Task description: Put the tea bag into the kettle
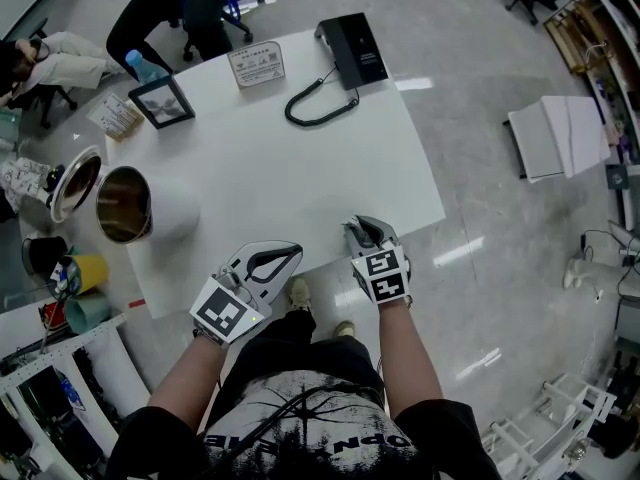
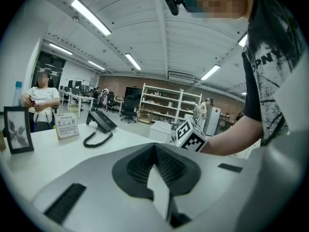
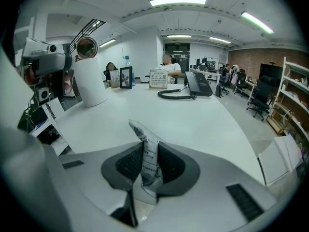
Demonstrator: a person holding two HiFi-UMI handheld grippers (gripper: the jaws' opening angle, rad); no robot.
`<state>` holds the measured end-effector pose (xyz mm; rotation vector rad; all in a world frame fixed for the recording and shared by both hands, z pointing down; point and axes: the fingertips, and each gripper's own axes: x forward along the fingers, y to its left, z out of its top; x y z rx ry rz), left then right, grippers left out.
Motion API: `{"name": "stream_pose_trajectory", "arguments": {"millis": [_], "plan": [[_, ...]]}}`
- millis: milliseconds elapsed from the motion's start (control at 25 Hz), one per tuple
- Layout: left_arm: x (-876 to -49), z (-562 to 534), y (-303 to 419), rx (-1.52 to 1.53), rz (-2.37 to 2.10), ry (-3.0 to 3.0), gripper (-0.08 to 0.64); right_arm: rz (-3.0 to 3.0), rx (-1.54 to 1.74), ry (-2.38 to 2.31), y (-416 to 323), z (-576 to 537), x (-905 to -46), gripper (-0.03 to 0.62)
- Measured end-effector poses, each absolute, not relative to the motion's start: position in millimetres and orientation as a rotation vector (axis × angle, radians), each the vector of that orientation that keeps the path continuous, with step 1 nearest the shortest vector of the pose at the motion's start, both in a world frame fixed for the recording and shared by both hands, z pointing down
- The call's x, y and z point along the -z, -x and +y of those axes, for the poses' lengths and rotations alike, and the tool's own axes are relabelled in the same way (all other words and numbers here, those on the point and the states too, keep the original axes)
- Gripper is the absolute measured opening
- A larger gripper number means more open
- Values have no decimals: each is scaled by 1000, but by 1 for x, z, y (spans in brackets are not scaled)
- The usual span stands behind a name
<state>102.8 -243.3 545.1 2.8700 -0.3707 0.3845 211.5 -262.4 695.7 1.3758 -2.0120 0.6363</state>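
Note:
A crumpled white tea bag (image 3: 143, 134) with printed text sticks up between the ribbed pads of my right gripper (image 3: 144, 159), which is shut on it. In the head view this gripper (image 1: 362, 230) hovers at the near edge of the white table (image 1: 300, 168). The white kettle (image 1: 165, 208) stands at the table's left end, its steel mouth (image 1: 123, 205) open and its lid (image 1: 75, 183) swung back. From the right gripper view the kettle (image 3: 91, 83) is far off to the left. My left gripper (image 1: 290, 255) rests near the front edge, its jaws (image 2: 155, 151) shut on nothing.
A black desk phone (image 1: 350, 48) with a coiled cord, a sign card (image 1: 257, 65), a photo frame (image 1: 162, 101) and a blue-capped bottle (image 1: 143, 66) stand along the far side. Cups (image 1: 85, 268) sit on a shelf left of the table. People sit beyond the far corner.

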Motion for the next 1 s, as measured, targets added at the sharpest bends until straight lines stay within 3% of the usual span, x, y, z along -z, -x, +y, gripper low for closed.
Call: {"name": "stream_pose_trajectory", "arguments": {"millis": [480,1000], "plan": [[-513,-247,-93,-335,-461,-2928,8,-2162,-478,-1404,-199,-274,-629,86],[-460,-267,-59,-270,-687,-3021,8,-2466,-170,-1442,-160,-291,-493,86]]}}
